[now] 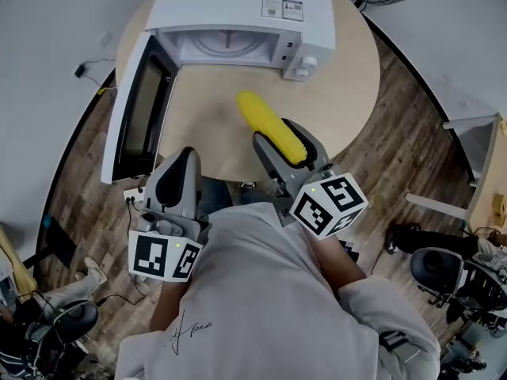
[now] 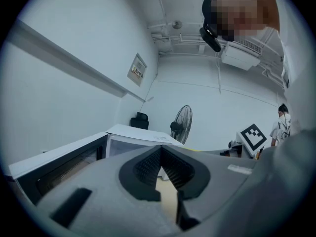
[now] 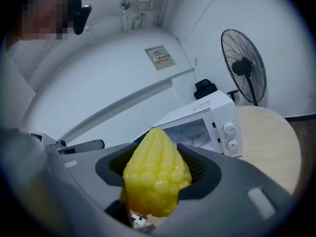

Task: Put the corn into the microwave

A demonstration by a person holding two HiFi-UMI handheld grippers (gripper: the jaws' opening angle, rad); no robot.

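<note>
A yellow corn cob (image 1: 268, 122) sticks out from my right gripper (image 1: 277, 131), which is shut on its lower end over the round table (image 1: 348, 93). In the right gripper view the corn (image 3: 155, 174) fills the space between the jaws of that gripper (image 3: 157, 157), tip pointing ahead. The white microwave (image 1: 238, 10) stands at the table's far side with its door (image 1: 135, 109) swung open to the left, and the turntable shows inside. It also shows beyond the corn as the microwave (image 3: 207, 122). My left gripper (image 1: 184, 158) hangs shut and empty by the table's near edge, beside the door.
The open microwave door (image 2: 59, 167) stands left of the left gripper (image 2: 160, 157). A floor fan (image 3: 244, 68) stands right of the table. Chairs and cables (image 1: 444, 267) crowd the wood floor to the right. The table's near edge (image 1: 230, 176) lies just under both grippers.
</note>
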